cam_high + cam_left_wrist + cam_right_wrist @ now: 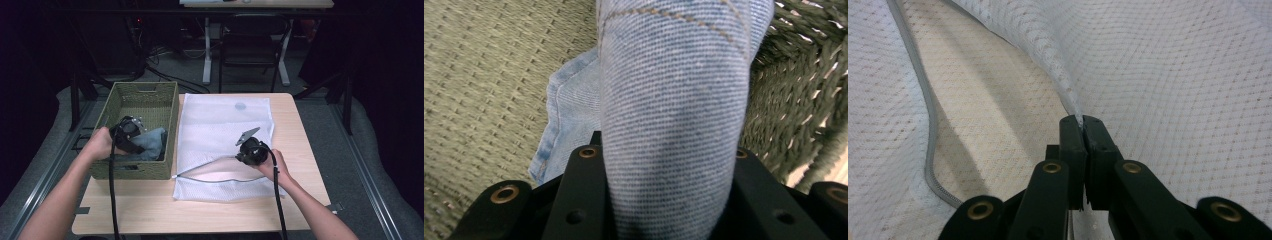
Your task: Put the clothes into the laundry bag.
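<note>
Left gripper view has the jeans (674,125) bunched between the left claw's (669,165) jaws, clamped on denim inside the green woven basket (484,85). Right gripper view has the right claw (1083,125) pinched together on the upper edge of the white mesh bag (1173,75), lifting its zipped mouth open. High view: basket (145,95) touching bag (220,125) on the table (295,130).

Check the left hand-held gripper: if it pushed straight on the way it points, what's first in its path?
The left hand-held gripper is already shut on the denim garment. Beyond that fold, probably the woven basket, its floor or wall; depth is unclear.
</note>
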Demonstrator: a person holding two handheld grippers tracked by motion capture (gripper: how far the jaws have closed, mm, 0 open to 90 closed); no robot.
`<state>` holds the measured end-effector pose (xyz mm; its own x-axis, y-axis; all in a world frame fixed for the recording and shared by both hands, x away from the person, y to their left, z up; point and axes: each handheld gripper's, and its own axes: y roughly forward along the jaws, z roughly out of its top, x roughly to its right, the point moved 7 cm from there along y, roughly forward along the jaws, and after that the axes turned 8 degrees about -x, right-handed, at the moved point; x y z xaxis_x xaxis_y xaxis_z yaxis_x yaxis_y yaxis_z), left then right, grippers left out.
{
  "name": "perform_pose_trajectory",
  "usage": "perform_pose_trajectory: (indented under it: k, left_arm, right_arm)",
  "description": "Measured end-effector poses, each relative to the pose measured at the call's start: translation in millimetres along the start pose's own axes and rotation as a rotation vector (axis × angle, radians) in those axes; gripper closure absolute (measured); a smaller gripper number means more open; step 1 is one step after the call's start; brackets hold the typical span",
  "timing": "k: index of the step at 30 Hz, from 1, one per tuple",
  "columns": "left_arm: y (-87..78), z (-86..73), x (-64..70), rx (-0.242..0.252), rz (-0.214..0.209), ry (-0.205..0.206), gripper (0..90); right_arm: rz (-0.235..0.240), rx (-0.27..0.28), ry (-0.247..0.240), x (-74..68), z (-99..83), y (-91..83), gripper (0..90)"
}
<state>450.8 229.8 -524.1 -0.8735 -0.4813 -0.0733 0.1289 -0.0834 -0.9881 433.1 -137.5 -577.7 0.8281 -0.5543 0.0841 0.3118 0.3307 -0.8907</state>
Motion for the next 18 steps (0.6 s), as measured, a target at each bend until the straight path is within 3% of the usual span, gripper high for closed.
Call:
perform_pose_trajectory:
  k: [8,18]
  left_arm:
    - [-18.4,-4.5,-4.4,0.034,0.034,-0.039,70.0]
    - [-38.6,-2.5,-7.3,0.038,0.064,-0.041,70.2]
  right_arm:
    - [-0.001,-0.001,0.002,0.0,0.0,-0.1,88.2]
    - [-0.001,0.001,0.003,0.1,0.2,-0.1,88.2]
